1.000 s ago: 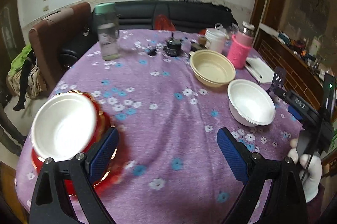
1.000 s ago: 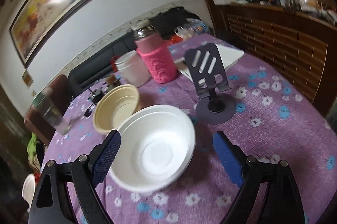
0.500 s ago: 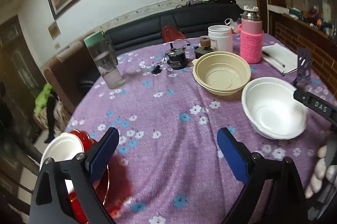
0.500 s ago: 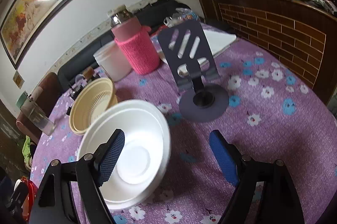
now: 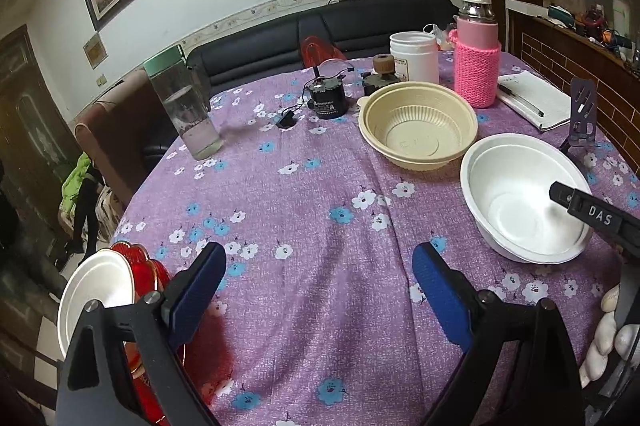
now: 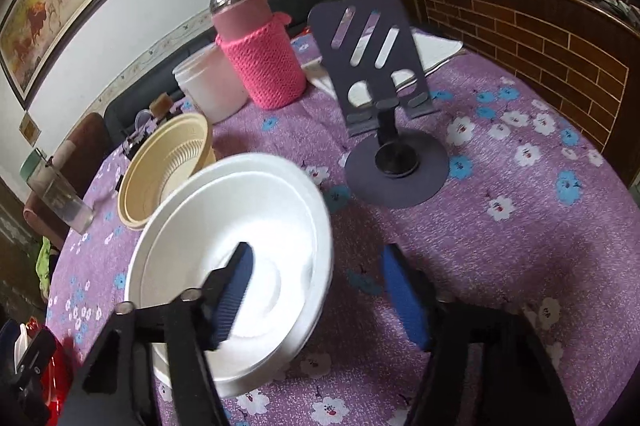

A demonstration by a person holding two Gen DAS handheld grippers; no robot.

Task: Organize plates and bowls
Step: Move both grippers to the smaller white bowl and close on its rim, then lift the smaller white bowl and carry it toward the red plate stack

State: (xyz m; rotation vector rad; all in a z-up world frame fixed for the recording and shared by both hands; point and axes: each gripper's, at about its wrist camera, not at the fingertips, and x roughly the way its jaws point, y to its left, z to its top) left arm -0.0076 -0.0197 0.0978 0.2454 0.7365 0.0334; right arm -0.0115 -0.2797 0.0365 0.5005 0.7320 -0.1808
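A large white bowl [image 6: 240, 218] stands on the purple flowered tablecloth [image 6: 500, 246]. My right gripper [image 6: 316, 254] straddles its near rim, left finger inside the bowl, right finger outside. Its jaws are closing, and a gap still shows between the right pad and the rim. The left wrist view shows the same white bowl [image 5: 520, 209] with a right gripper finger [image 5: 588, 214] over it. A ribbed cream bowl [image 5: 416, 129] sits just behind. My left gripper [image 5: 318, 258] is open and empty over bare cloth. At lower left a small white bowl [image 5: 94, 290] rests on a red plate [image 5: 156, 274].
Behind the bowls stand a pink-sleeved flask [image 5: 476, 65], a white jar [image 5: 414, 53], a small black device [image 5: 326, 97] and a water bottle [image 5: 184, 105]. A dark phone stand [image 6: 384, 85] and a notebook [image 5: 532, 97] are to the right. A gloved hand [image 5: 612, 338] holds the right gripper.
My left gripper swung right, away from the red plate and small bowl. My right gripper came down over the white bowl's rim and its jaws narrowed.
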